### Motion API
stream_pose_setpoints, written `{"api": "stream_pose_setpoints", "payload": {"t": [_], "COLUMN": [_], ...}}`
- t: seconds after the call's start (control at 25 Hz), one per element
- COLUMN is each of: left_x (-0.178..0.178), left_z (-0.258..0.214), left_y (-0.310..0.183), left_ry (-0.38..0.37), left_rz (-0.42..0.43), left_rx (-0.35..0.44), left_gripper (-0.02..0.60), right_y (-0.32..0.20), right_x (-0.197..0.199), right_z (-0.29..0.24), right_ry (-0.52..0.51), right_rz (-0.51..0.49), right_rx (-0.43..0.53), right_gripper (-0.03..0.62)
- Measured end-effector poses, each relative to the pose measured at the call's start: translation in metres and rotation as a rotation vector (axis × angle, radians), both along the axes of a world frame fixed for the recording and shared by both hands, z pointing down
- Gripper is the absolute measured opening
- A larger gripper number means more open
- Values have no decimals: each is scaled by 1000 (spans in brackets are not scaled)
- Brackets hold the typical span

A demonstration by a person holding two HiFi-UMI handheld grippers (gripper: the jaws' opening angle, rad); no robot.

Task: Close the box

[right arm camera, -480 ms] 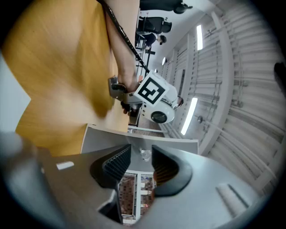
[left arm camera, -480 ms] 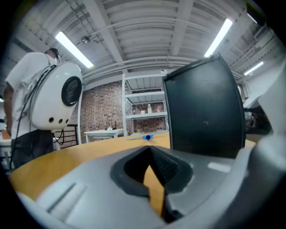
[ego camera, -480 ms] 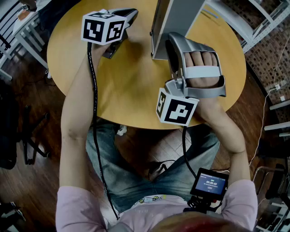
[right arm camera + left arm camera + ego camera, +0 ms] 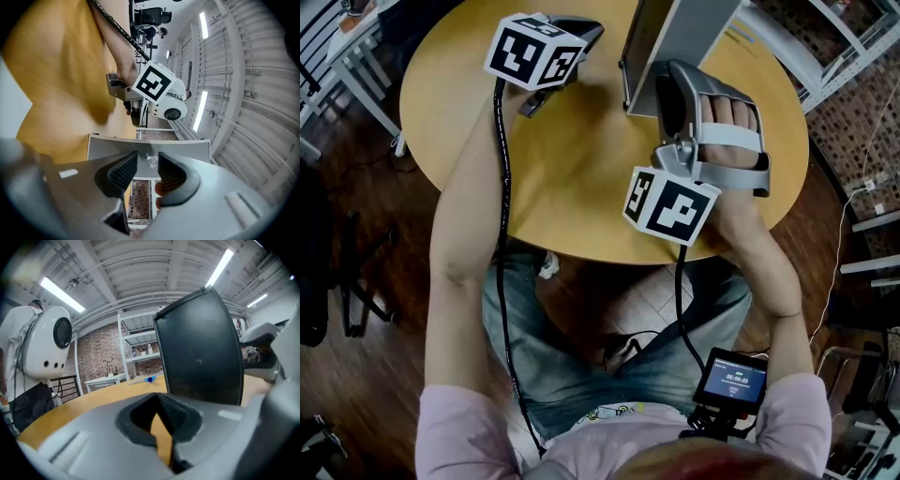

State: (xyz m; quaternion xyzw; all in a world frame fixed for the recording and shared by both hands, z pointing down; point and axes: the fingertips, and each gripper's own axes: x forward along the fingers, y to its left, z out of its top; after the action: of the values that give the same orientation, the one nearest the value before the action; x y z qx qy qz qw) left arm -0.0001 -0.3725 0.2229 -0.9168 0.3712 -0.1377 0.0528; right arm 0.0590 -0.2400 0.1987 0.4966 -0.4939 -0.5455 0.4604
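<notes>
The round table (image 4: 572,178) was honey-yellow. The box (image 4: 675,37) showed pale grey on one face and near-black on the other. The left gripper (image 4: 161,416) and right gripper (image 4: 143,171) were grey with black ribbed pads, and each cube (image 4: 534,52) was white with black square markers. The floor (image 4: 375,375) was dark brown.

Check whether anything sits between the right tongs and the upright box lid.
Nothing visible does. The right tongs, jaws apart and empty, point straight at the grey box lid, which stands upright on the round table, with no object in the gap before it.
</notes>
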Motion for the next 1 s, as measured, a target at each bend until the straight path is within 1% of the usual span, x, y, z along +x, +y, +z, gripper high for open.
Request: {"api": "stream_pose_setpoints", "payload": {"t": [0.04,0.08,0.2,0.36,0.52,0.64,0.8,1.0], "left_x": [0,1,-2,-6,-2,-4,-6,-8], "left_z": [1,2,6,7,11,11,13,10], "left_y": [0,-1,-3,-4,-3,-4,-5,-9], "left_ry": [2,4,21,37,41,43,46,81], "left_rz": [3,8,6,4,27,18,27,12], "left_rx": [0,-4,-12,-12,-19,-13,-28,-41], "left_gripper": [5,5,5,5,5,5,5,5], "right_y": [-4,-8,-17,-6,34,71,104,111], "right_x": [2,4,13,19,28,43,63,79], "right_z": [-2,-3,-1,2,3,4,2,1], "right_ry": [-7,-9,19,47,56,50,60,70], "right_rz": [1,6,25,-19,-111,-162,-161,-145], "right_rx": [-1,-10,-31,-5,22,23,41,44], "right_gripper": [84,77,77,77,77,77,77,77]}}
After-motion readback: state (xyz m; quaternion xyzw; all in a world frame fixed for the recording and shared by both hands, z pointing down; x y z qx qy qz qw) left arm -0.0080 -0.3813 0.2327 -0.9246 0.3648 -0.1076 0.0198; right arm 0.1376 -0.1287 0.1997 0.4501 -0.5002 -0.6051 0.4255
